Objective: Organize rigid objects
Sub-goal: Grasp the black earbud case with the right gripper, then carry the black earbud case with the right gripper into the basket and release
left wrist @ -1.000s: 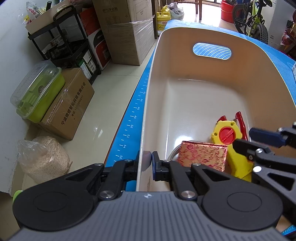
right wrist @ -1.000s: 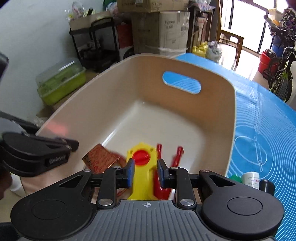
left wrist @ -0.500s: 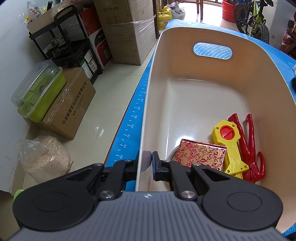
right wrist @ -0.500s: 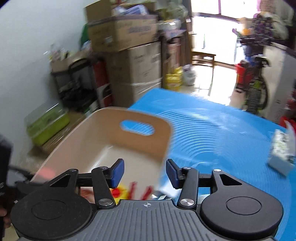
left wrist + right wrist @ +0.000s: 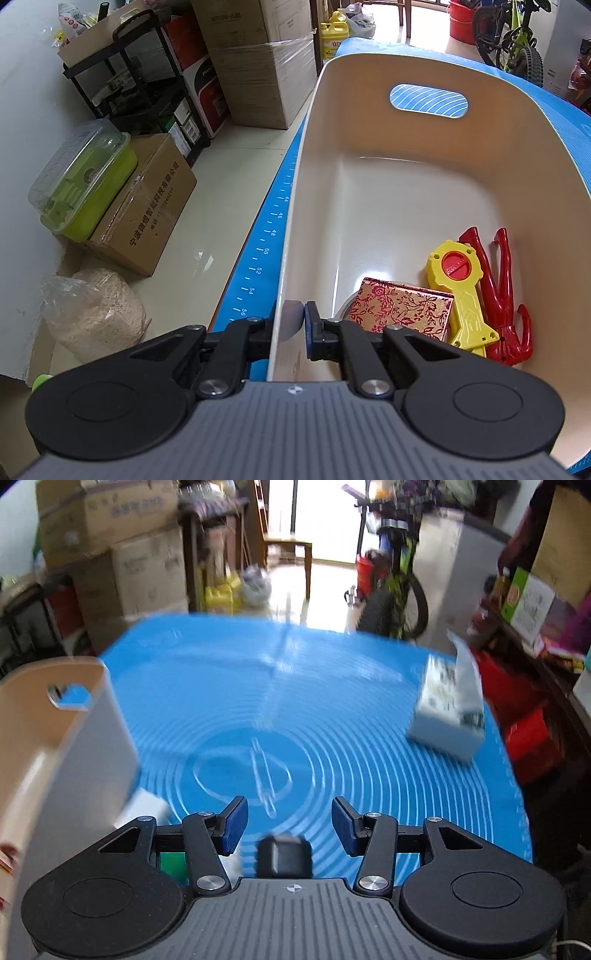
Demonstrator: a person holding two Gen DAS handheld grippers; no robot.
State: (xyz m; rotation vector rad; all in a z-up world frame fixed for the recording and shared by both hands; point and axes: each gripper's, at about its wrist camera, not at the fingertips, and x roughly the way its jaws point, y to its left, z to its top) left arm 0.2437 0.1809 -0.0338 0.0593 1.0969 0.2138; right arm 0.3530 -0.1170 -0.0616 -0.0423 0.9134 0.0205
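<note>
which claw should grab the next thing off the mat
Right. The right claw is open and empty over the mat, with a small black object just below it. The left claw is shut on the bin rim, steadying it.

A cream bin [image 5: 388, 206] holds a floral red-gold box [image 5: 400, 308], yellow toy [image 5: 461, 291] and red toy [image 5: 506, 295] side by side.

Pale tiled floor [image 5: 221, 177] and white wall [image 5: 26, 122] at left. Along the wall stand a black shelf rack [image 5: 122, 85], stacked cardboard boxes [image 5: 258, 62], a green lidded container [image 5: 85, 181] on a carton [image 5: 147, 214], and a sack of grain [image 5: 92, 314]. At far, a bright doorway [image 5: 321, 517], a wooden chair [image 5: 288, 550] and a green bicycle [image 5: 513, 37]. Cluttered shelves [image 5: 535, 602] at right.
</note>
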